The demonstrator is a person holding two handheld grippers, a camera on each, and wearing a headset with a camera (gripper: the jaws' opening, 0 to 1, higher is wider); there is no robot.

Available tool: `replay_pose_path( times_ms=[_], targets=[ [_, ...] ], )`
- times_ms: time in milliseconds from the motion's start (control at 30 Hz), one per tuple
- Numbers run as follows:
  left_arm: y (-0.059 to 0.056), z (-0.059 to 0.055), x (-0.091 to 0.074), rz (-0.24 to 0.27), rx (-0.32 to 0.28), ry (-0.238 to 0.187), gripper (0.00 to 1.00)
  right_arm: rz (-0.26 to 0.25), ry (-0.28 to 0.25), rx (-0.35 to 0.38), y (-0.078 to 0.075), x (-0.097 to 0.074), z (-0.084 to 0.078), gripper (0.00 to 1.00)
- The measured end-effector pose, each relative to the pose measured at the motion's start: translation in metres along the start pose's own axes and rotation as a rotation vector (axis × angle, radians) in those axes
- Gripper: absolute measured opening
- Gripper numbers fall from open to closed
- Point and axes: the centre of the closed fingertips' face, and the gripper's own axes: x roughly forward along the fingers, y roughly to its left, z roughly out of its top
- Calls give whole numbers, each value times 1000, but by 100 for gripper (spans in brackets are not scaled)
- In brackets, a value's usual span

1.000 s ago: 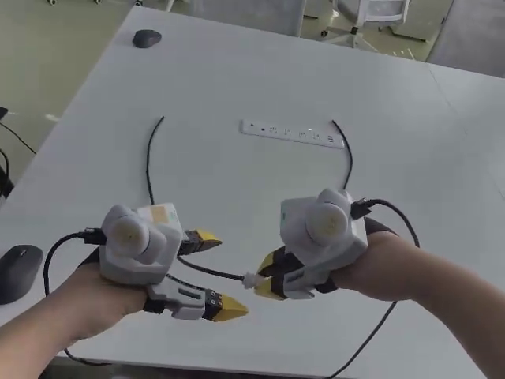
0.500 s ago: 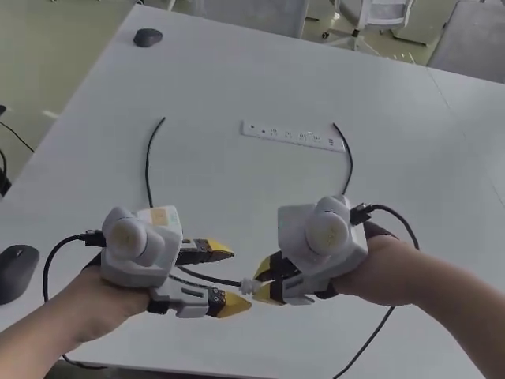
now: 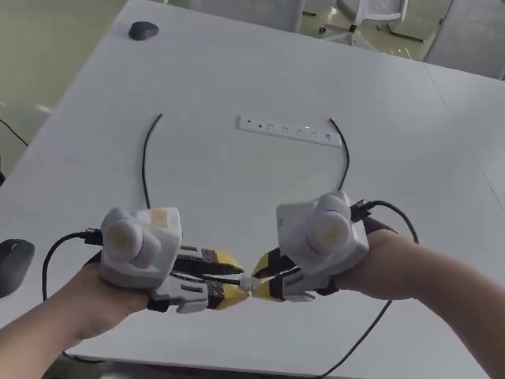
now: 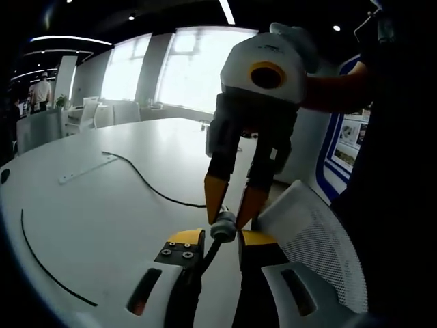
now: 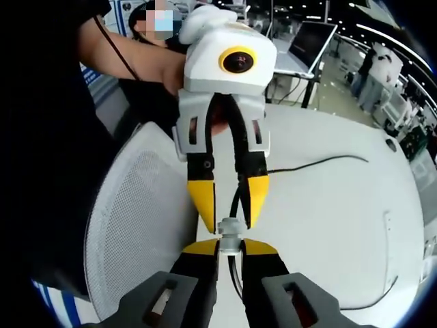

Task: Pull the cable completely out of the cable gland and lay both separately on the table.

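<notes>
A small white cable gland point(image 3: 249, 283) hangs just above the table's near edge, with my right gripper point(image 3: 263, 283) shut on it. In the right gripper view the gland point(image 5: 231, 234) sits pinched between my yellow tips point(image 5: 231, 247). A thin black cable point(image 5: 236, 195) leaves the gland and passes between the jaws of my left gripper point(image 5: 229, 217). Those jaws stand a little apart around it and are open. In the left gripper view the cable point(image 4: 205, 257) runs down between my own jaws point(image 4: 220, 238), and the gland point(image 4: 223, 227) is right at their tips.
A white power strip point(image 3: 289, 131) lies mid-table with a black cable point(image 3: 346, 154) curving by its right end and another point(image 3: 145, 162) to its left. One mouse point(image 3: 144, 30) sits far back, a second point(image 3: 13, 264) at the left edge. A white mesh chair point(image 5: 136, 219) stands below the grippers.
My left gripper has moved right up to the gland and its jaws have narrowed from wide open to close around the cable. The right gripper still holds the gland.
</notes>
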Motion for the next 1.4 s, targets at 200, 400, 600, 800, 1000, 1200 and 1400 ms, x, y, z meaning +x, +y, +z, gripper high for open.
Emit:
replay_pose_path(
  times_ms=[200, 400, 600, 800, 1000, 1200, 1400],
  targets=[
    [-3, 2, 2, -10, 5, -11, 16, 5, 8, -29, 4, 0, -1, 6],
    [-5, 2, 4, -11, 26, -9, 16, 1, 5, -49, 4, -2, -3, 6],
    [-5, 4, 5, 2, 18, -18, 16, -26, -8, -57, 3, -3, -4, 7],
    [-4, 5, 5, -5, 8, -17, 15, -33, -33, -52, 2, -5, -4, 8],
    [-3, 10, 6, -2, -3, -22, 15, -44, -65, -9, -5, -10, -5, 11],
    [1, 13, 4, 12, -6, -29, 15, -6, -153, 101, -9, -21, -7, 13],
    [1, 14, 1, 12, 13, -32, 15, 107, -351, 351, -16, -38, 2, 14]
  ],
)
